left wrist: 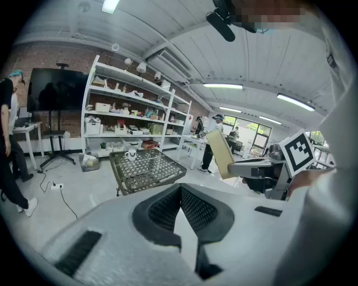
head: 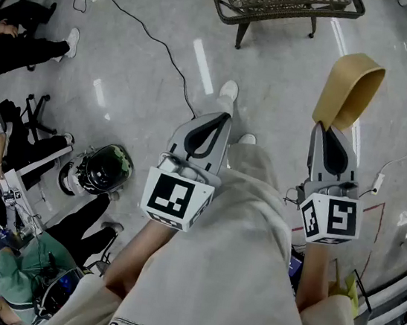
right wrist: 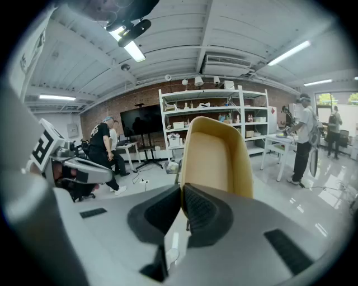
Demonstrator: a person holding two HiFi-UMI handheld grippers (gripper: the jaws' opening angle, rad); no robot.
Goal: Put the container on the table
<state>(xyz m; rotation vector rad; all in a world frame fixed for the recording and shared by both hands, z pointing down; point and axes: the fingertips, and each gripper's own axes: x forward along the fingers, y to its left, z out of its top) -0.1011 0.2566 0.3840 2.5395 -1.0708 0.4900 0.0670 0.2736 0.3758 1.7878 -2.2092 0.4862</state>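
Clamps the tan container [right wrist: 215, 153], empty inside, by its wall in the closed jaws of the right gripper [right wrist: 180, 190], apart from the mesh table [head: 286, 1]. Has the left gripper [left wrist: 180, 189] closed on nothing. Shows only in the left gripper view a white mug [left wrist: 131, 155] on that table, shelves [left wrist: 128, 117] behind it. Around the table, glossy grey floor [head: 142, 67].

Bright, even light falls from ceiling tubes [right wrist: 134, 50]; glare streaks the glossy floor [head: 291, 73]. Both gripper views bulge fisheye-style with black corners. Shadows are soft and focus is fairly sharp.
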